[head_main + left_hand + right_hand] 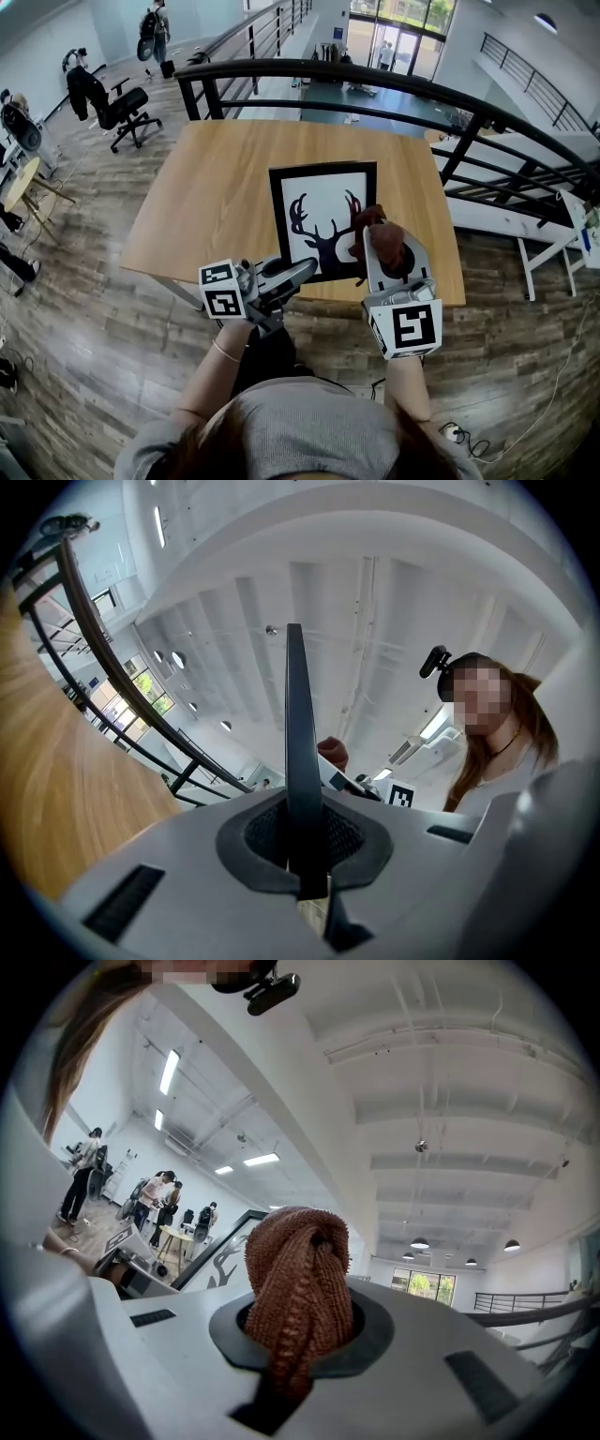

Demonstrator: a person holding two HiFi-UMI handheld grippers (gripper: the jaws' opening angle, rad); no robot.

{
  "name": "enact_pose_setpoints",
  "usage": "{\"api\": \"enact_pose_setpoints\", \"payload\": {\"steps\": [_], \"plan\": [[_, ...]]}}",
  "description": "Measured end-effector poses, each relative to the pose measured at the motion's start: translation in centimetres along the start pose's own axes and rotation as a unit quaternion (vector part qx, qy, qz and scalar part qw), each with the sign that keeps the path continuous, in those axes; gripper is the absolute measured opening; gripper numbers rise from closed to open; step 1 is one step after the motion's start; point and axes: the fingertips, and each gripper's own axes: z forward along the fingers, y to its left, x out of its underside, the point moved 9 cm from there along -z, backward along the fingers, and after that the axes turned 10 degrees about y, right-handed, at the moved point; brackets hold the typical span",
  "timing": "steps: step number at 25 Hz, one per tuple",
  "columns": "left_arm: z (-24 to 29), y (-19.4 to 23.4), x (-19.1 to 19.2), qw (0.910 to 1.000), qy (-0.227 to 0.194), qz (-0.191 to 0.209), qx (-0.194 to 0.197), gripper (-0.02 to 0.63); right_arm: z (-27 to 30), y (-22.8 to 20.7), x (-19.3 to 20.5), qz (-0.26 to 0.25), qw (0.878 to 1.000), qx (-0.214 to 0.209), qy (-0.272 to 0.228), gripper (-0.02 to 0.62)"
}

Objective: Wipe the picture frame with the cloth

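The picture frame [323, 214], black-edged with a dark deer silhouette on white, is tilted up over the near side of the wooden table [211, 202]. My left gripper [302, 273] is shut on its lower edge. In the left gripper view the frame [297, 752] runs edge-on between the closed jaws of the left gripper [304, 860]. My right gripper [386, 251] is shut on a bunched brown cloth [384, 236], which sits against the frame's lower right part. In the right gripper view the cloth [295, 1283] fills the jaws of the right gripper [298, 1335], with the frame [223, 1249] just behind to the left.
A black railing [375, 82] curves round the table's far and right sides. An office chair [127, 108] stands at the far left, and a white bench [562, 239] at the right. Several people stand in the distance [155, 1199].
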Motion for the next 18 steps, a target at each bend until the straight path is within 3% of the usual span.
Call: {"api": "enact_pose_setpoints", "payload": {"steps": [8, 18], "plan": [[0.0, 0.4, 0.1, 1.0, -0.002, -0.002, -0.001, 0.017, -0.7, 0.8, 1.7, 0.001, 0.999, -0.018, 0.031, 0.046], [0.0, 0.5, 0.2, 1.0, -0.005, 0.0, 0.0, 0.017, -1.2, 2.2, 2.7, 0.008, 0.999, -0.032, 0.017, 0.046]]}}
